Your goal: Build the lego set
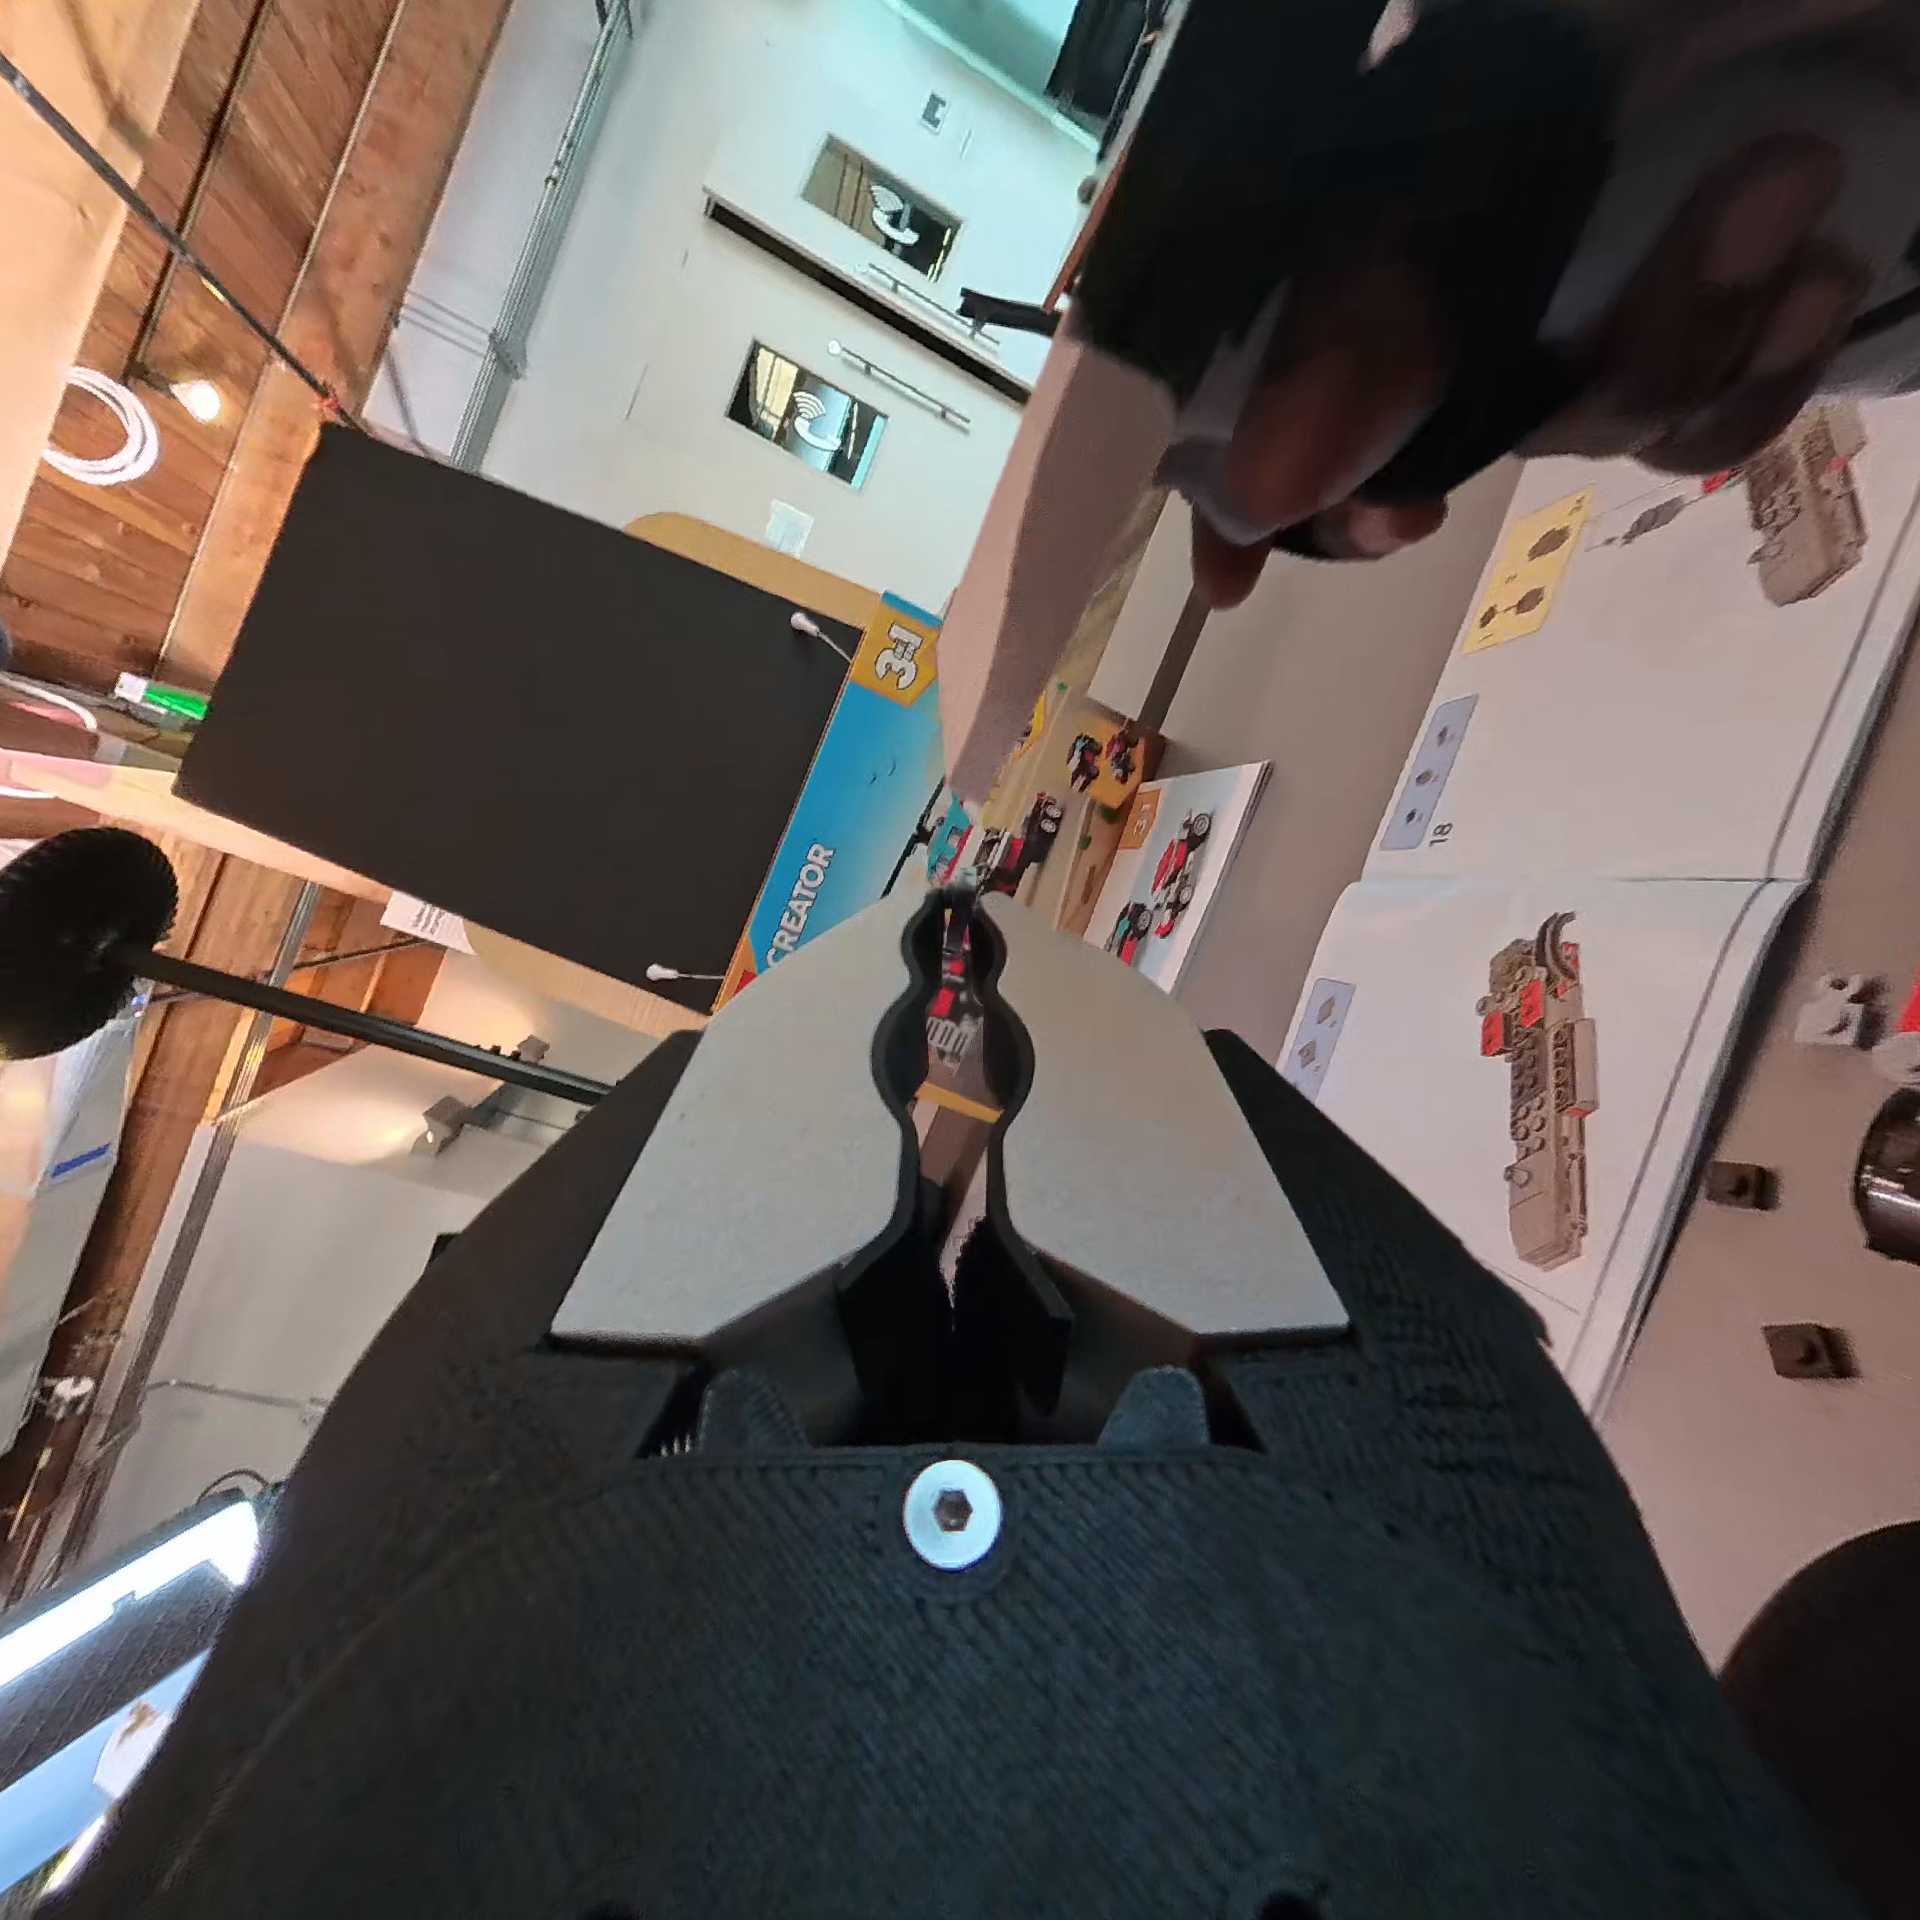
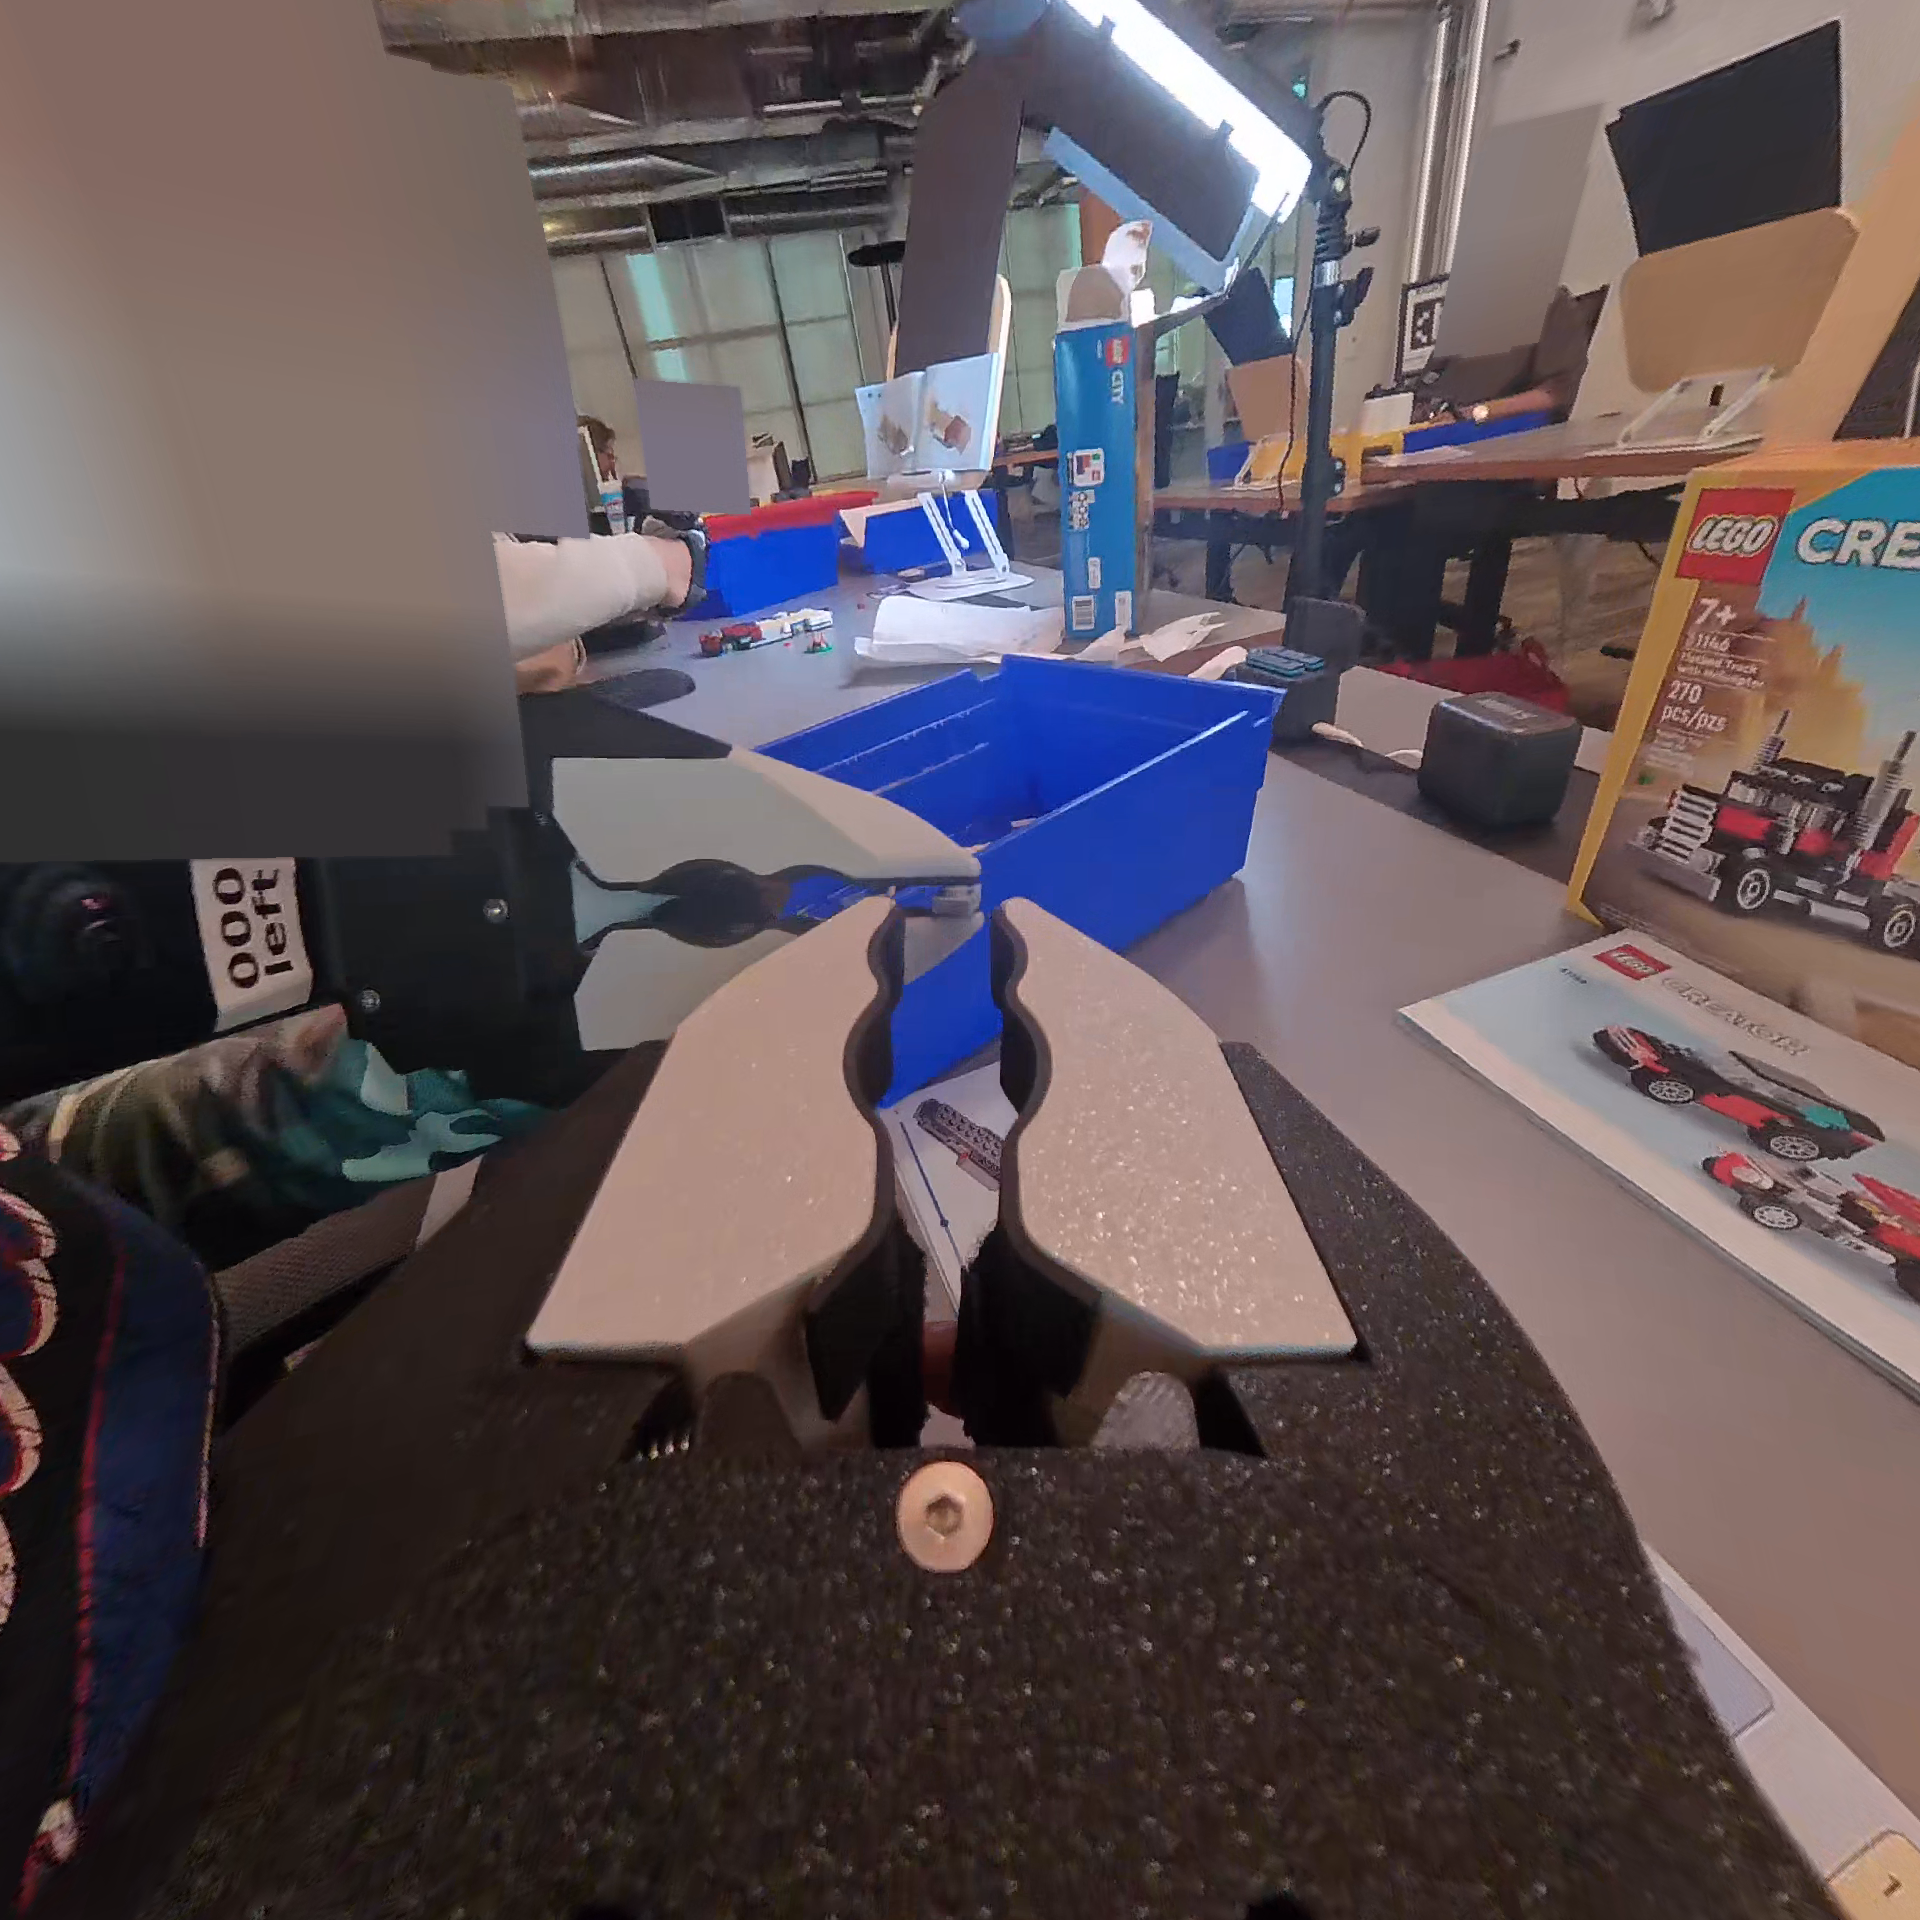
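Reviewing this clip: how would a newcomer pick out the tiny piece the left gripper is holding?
In the right wrist view, start at the big blue bin on the grey table. The left gripper reaches in front of it from the left, pinching a small grey brick at its tip. It is the only loose piece held in the air, just above the right gripper.

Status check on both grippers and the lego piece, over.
Left gripper shut on small grey lego piece. Right gripper open, just beneath it. Blue bin behind.

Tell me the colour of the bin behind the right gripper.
Bright blue. The bin shows best in the right wrist view, beyond the right gripper.
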Tool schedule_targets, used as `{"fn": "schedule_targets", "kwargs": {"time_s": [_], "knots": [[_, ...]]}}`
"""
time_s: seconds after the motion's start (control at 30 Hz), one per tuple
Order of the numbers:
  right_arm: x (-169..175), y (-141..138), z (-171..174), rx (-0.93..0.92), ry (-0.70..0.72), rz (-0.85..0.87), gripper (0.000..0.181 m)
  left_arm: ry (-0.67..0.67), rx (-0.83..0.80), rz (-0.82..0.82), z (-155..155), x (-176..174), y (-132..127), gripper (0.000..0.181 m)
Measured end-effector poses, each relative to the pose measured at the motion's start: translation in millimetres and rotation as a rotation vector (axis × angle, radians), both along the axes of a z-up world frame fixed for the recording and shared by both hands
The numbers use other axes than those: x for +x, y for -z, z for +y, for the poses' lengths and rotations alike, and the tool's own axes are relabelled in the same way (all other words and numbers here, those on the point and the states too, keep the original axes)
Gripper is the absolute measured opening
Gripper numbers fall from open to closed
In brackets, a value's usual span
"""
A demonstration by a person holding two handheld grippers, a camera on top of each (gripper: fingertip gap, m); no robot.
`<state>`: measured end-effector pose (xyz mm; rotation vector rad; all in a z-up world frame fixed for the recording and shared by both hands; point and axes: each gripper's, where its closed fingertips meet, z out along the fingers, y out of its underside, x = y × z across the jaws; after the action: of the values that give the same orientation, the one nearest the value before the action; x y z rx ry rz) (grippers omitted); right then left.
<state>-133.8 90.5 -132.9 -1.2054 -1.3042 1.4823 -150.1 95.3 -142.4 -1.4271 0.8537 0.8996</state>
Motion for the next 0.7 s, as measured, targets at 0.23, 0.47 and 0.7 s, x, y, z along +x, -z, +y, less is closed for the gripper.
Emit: {"fn": "schedule_targets", "kwargs": {"time_s": [0.23,0.47,0.7], "knots": [[-6.2,9.7,-10.0,-0.040,-0.019,-0.052,0.014,0.015,-0.002,0.035,-5.7,10.0,3.6,0.004],[-4.3,12.2,-12.3,-0.093,-0.059,-0.046,0.009,0.038,0.003,0.057,-7.2,13.3,5.5,0.004],[10.4,13.8,-11.0,-0.089,-0.167,-0.027,0.008,0.191,-0.142,-0.261,-7.7,20.6,14.0,0.011]]}}
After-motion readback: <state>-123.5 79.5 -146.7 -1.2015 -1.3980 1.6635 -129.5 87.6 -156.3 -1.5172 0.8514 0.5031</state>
